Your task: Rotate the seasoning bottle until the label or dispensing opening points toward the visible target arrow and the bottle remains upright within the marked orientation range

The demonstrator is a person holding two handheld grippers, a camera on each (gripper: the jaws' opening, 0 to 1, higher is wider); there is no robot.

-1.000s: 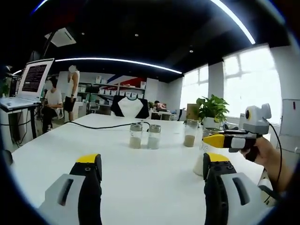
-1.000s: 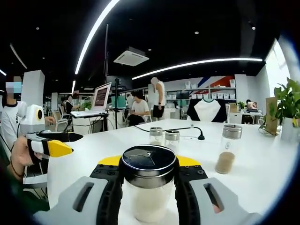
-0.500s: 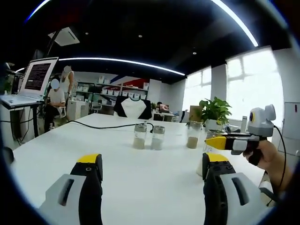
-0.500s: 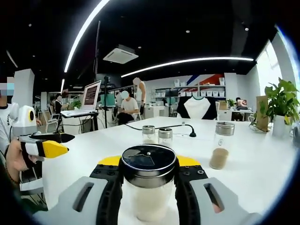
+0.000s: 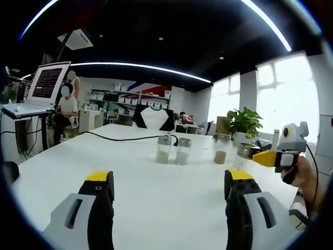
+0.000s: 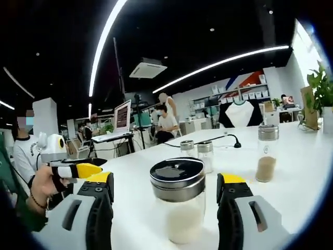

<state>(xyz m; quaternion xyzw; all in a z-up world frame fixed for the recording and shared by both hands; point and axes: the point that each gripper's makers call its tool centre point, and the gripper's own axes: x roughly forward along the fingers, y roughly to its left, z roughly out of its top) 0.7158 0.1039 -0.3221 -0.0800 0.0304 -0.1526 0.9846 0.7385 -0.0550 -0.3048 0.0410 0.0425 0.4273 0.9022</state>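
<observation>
On the white tabletop [image 6: 307, 172] the bottle [image 6: 179, 205] stands upright between the right gripper [image 6: 165, 200]'s wide-open fingers [image 6: 96, 208], untouched, while the left gripper [image 5: 165, 200] gapes empty; an off-centre regrasp could tip it.

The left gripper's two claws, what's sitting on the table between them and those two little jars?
Nothing. In the left gripper view, only bare white table lies between the open left gripper and the two small jars.

Grey moulded two-jaw left gripper [image 5: 169, 190] and right gripper [image 6: 165, 190], black inner jaw faces, yellow-capped tips, slotted grey shells.
</observation>
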